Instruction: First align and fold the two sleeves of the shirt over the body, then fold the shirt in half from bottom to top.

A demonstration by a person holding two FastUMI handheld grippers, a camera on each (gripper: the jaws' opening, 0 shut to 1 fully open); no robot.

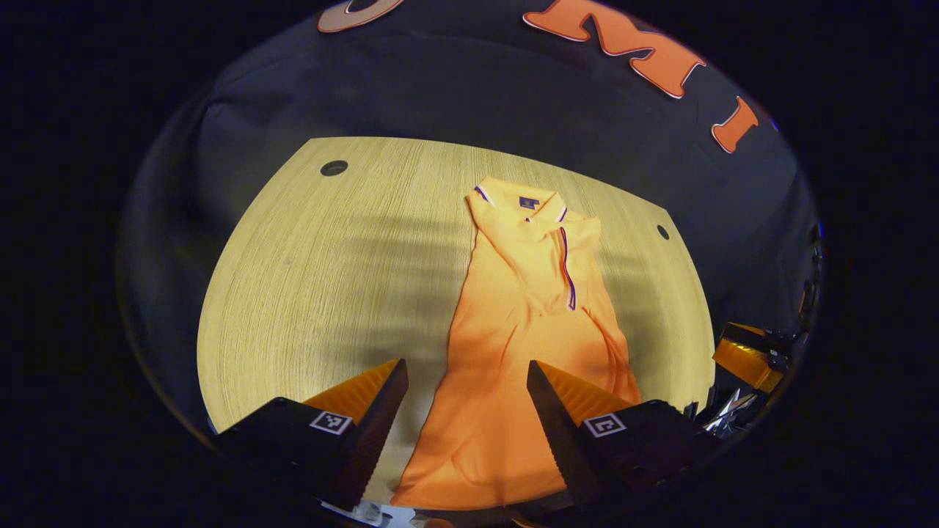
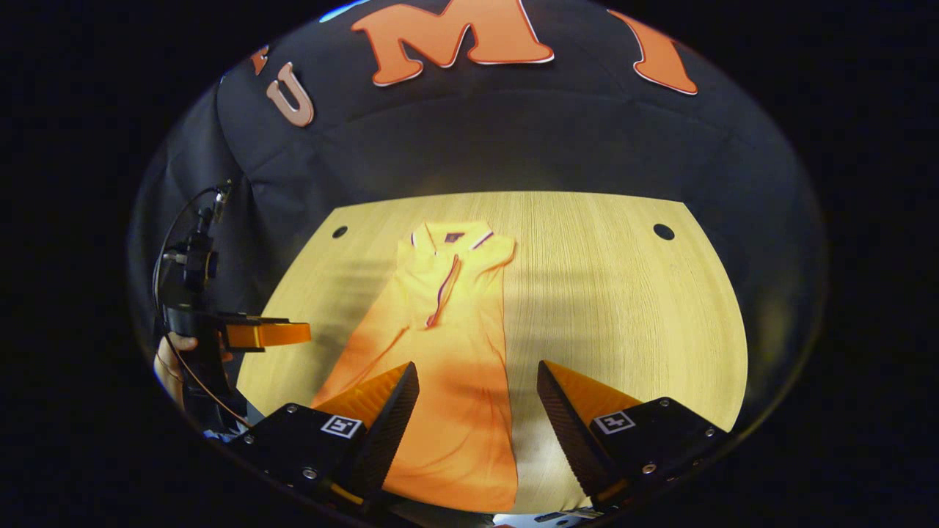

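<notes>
Shirt (image 1: 528,330) neck label (image 1: 529,202) too small to read

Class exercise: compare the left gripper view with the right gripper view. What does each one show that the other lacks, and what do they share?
Left gripper view: the right gripper at the table's right edge, seen from outside, with the shirt's dark placket line running down the right of its chest.

Right gripper view: the left gripper farther off at the left, with the hand holding it and a trailing cable.

Both: the orange polo shirt lying narrow on the pale wooden table, sleeves folded in, collar far, hem near, and open fingers spread over the hem.
</notes>
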